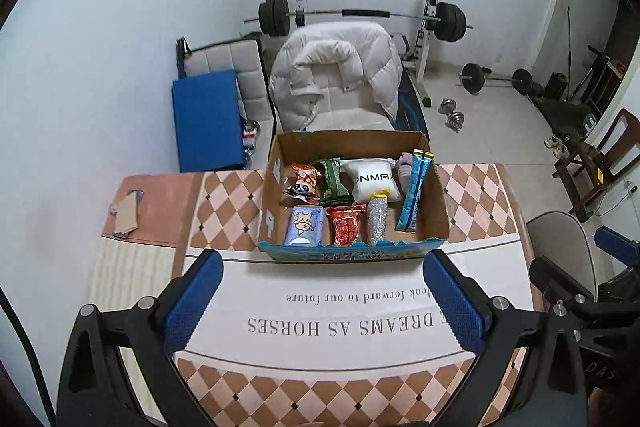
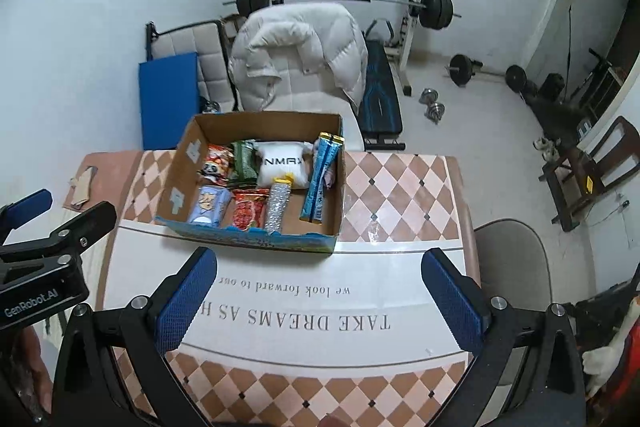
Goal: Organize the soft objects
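Note:
An open cardboard box (image 1: 276, 187) (image 2: 176, 183) stands on the table and holds several soft packs: a white pouch (image 1: 374, 181) (image 2: 284, 163), a panda snack bag (image 1: 305, 181) (image 2: 216, 165), a green pack (image 1: 331, 177), a light blue tissue pack (image 1: 304, 225) (image 2: 209, 205), a red snack bag (image 1: 347, 227) (image 2: 249, 213), a silver tube (image 1: 377, 217) (image 2: 278, 205) and a long blue pack (image 1: 416, 189) (image 2: 322, 175). My left gripper (image 1: 322, 275) is open and empty, short of the box. My right gripper (image 2: 320, 271) is open and empty, near the box's front right.
The table carries a checkered cloth with a white printed band (image 1: 340, 319) (image 2: 300, 319). Cardboard scraps (image 1: 126, 213) lie at its left end. Behind it a chair holds a white puffer jacket (image 1: 336, 67). A grey chair (image 2: 516, 259) stands at the right. Gym weights stand beyond.

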Action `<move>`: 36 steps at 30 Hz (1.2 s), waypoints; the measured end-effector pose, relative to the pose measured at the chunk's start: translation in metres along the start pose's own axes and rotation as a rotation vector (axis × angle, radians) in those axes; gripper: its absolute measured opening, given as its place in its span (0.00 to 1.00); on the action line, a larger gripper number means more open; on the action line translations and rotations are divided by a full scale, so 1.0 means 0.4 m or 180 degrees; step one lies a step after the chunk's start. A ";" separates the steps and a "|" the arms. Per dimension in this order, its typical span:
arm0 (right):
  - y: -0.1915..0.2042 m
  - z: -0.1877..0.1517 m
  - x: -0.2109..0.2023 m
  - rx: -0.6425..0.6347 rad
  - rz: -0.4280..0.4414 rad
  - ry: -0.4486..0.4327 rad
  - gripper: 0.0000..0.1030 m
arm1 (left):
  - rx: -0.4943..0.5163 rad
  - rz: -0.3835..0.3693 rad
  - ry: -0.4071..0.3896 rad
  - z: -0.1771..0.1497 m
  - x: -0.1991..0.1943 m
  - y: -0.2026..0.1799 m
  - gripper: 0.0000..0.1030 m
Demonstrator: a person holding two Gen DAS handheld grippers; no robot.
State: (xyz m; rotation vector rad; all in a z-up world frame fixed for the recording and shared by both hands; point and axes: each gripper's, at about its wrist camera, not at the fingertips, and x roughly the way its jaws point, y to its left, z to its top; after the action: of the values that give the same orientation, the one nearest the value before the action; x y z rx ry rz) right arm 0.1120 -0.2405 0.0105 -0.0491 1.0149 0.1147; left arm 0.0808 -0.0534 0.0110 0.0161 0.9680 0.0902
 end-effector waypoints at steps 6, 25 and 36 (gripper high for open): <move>0.003 -0.056 -0.135 -0.0034 0.0000 -0.0197 1.00 | 0.0020 0.0003 -0.0125 -0.030 -0.094 0.000 0.99; 0.010 -0.072 -0.265 -0.0111 0.0057 -0.0334 1.00 | -0.0230 -0.0031 -0.0220 -0.065 -0.158 0.037 0.99; 0.010 -0.010 -0.230 -0.0101 -0.0120 -0.0462 1.00 | -0.0267 0.0059 -0.0342 -0.048 -0.142 0.035 1.00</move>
State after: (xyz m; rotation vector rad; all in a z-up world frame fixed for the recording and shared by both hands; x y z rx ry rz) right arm 0.0601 -0.2435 0.0867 -0.0878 0.8669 0.0985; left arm 0.0321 -0.0448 0.0474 -0.0469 0.8561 0.1454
